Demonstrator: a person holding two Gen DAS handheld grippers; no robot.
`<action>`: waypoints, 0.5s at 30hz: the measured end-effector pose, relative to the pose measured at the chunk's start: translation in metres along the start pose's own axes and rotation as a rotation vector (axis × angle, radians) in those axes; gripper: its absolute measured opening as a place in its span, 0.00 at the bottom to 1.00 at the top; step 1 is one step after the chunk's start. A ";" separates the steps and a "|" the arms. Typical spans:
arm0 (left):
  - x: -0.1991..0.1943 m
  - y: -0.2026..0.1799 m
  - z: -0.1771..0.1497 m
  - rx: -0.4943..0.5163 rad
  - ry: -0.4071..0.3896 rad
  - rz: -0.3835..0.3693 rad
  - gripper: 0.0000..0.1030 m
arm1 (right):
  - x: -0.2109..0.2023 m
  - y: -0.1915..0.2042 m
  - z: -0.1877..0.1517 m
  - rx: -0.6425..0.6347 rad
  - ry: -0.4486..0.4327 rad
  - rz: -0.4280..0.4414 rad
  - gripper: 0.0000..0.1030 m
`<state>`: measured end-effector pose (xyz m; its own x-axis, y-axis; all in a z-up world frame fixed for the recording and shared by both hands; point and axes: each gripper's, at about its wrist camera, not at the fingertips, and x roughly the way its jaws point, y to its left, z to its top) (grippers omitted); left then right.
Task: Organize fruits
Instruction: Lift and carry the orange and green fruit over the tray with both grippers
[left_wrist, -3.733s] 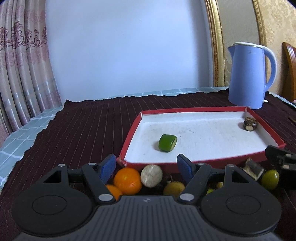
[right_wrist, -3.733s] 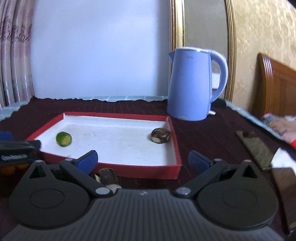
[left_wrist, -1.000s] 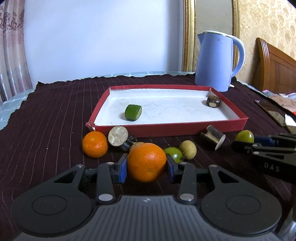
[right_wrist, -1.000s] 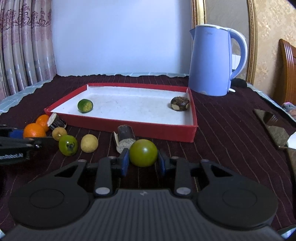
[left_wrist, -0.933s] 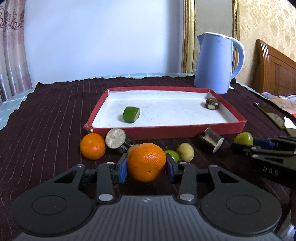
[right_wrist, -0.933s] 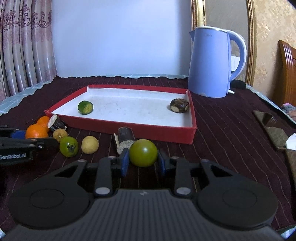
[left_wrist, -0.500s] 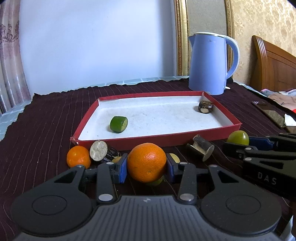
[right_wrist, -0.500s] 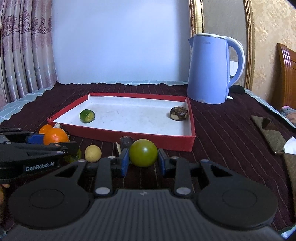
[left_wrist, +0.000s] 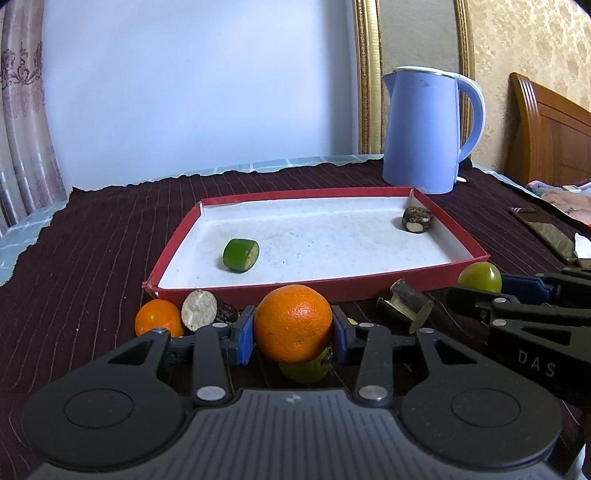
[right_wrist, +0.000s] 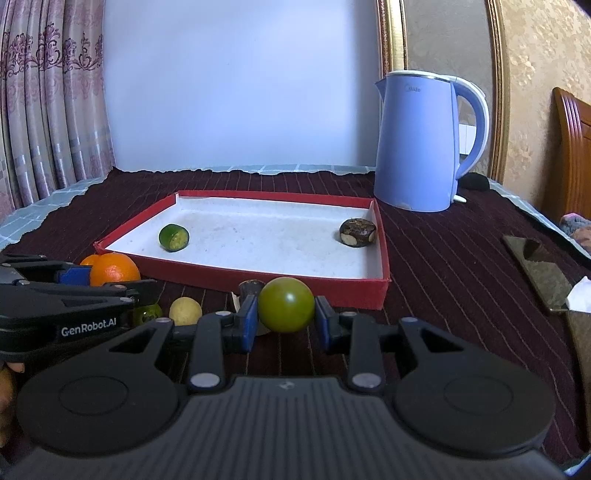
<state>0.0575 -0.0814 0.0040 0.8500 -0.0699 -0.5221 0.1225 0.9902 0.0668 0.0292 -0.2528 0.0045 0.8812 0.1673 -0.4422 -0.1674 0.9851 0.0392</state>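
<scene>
Red tray (left_wrist: 461, 242) mostly bare; left fingers (left_wrist: 243, 334) clamp orange (left_wrist: 293, 323), right fingers (right_wrist: 248, 319) clamp green fruit (right_wrist: 286, 304).

My desk (left_wrist: 92, 251), under its dark ribbed cloth, carries the red tray (left_wrist: 369, 286), a blue kettle (left_wrist: 424, 129) behind it, and loose fruit (right_wrist: 185, 311) in front.

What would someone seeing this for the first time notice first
Probably the fruit clamped in each gripper: a big orange in the left gripper and a green fruit in the right gripper, both near the red tray. Behind the tray's far right corner stands a tall blue kettle.
</scene>
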 end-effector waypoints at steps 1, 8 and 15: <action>0.000 -0.001 0.001 0.001 0.000 0.003 0.39 | 0.000 0.000 0.001 -0.002 -0.001 -0.001 0.30; 0.005 -0.003 0.006 0.002 0.008 0.016 0.39 | 0.004 -0.003 0.006 0.002 -0.006 -0.005 0.30; 0.010 -0.003 0.014 -0.004 0.024 0.018 0.39 | 0.006 -0.003 0.009 0.002 -0.007 -0.003 0.30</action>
<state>0.0731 -0.0867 0.0102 0.8396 -0.0497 -0.5409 0.1057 0.9917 0.0730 0.0393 -0.2546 0.0093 0.8848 0.1643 -0.4361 -0.1636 0.9857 0.0394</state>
